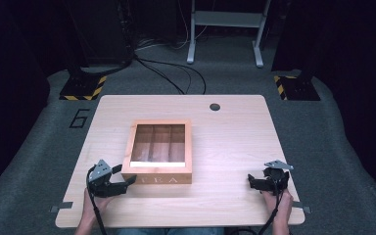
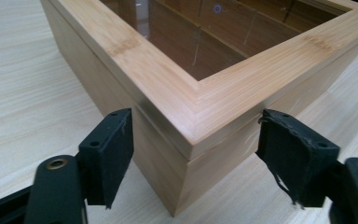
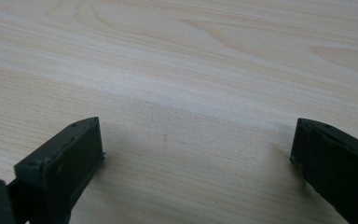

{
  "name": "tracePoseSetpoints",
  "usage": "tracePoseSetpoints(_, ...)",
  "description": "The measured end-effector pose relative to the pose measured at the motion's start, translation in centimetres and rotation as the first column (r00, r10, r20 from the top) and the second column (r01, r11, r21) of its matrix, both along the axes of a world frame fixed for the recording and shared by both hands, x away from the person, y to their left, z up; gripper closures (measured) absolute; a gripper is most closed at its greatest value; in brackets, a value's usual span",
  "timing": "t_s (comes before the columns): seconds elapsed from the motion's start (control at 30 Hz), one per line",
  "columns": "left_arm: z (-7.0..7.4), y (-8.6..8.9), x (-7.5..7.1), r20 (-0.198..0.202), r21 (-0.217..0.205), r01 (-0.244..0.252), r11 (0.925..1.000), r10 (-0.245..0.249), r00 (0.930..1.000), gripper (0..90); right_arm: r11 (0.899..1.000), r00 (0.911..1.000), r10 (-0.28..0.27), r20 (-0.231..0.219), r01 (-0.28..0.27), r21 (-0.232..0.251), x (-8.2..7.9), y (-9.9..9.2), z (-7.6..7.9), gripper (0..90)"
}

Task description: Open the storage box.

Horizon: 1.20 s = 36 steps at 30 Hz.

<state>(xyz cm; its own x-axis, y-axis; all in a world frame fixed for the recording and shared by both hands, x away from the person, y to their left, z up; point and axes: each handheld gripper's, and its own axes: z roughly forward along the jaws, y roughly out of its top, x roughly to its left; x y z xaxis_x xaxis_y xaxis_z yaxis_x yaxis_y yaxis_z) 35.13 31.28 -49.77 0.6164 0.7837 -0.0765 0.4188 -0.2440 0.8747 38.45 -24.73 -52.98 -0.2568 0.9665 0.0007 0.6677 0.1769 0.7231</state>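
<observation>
A wooden box (image 1: pixel 159 179) with a glass-paned lid and the letters TEA on its front wall stands in the middle of the table. Through the pane I see wooden dividers inside. My left gripper (image 1: pixel 125 175) is at the box's front left corner. In the left gripper view that corner (image 2: pixel 191 112) sits between the jaws of my left gripper (image 2: pixel 196 115), and both pads (image 2: pixel 109 149) touch its two faces at the lid seam. My right gripper (image 1: pixel 250 182) rests at the front right of the table. Its jaws stand wide apart over bare wood (image 3: pixel 196 128).
The light wooden table (image 1: pixel 235 142) has a round cable hole (image 1: pixel 215 106) near its far edge. Beyond it are grey carpet, black cables, two stand bases with yellow-black tape (image 1: pixel 81 88) and a white frame (image 1: pixel 225 29).
</observation>
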Motion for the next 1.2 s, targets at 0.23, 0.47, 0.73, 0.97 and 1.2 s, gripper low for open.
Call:
tracePoseSetpoints(0.23, -0.2, -0.1, -0.2, 0.011, -0.008, -0.01, 0.9999, 0.01, 0.9999, 27.4, 1.0, 1.0, 0.0, 0.0, 0.0, 0.0, 0.0, 0.0, 0.0, 1.8)
tracePoseSetpoints(0.47, -0.4, -0.3, -0.4, 0.034, -0.023, -0.026, 0.9994, 0.027, 0.999, 27.3, 1.0, 1.0, 0.0, -0.001, 0.0, -0.001, 0.0, 0.0, 0.0, 1.8)
tracePoseSetpoints(0.73, -0.3, -0.4, -0.5, 0.063, -0.044, -0.044, 0.9981, 0.046, 0.9969, 27.4, 1.0, 1.0, 0.0, -0.001, 0.0, 0.0, 0.0, 0.0, 0.0, 1.8)
tracePoseSetpoints(0.97, 0.0, -0.7, -0.6, 0.1, -0.048, -0.057, 0.9973, 0.061, 0.9931, 27.3, 1.0, 1.0, 0.0, -0.001, 0.0, 0.0, 0.0, 0.0, 0.0, 1.8)
tracePoseSetpoints(1.2, 0.6, -1.0, -0.3, 0.13, -0.069, -0.069, 0.9952, 0.078, 0.9884, 27.5, 1.0, 1.0, 0.0, 0.0, 0.0, 0.0, 0.0, 0.0, 0.0, 1.8)
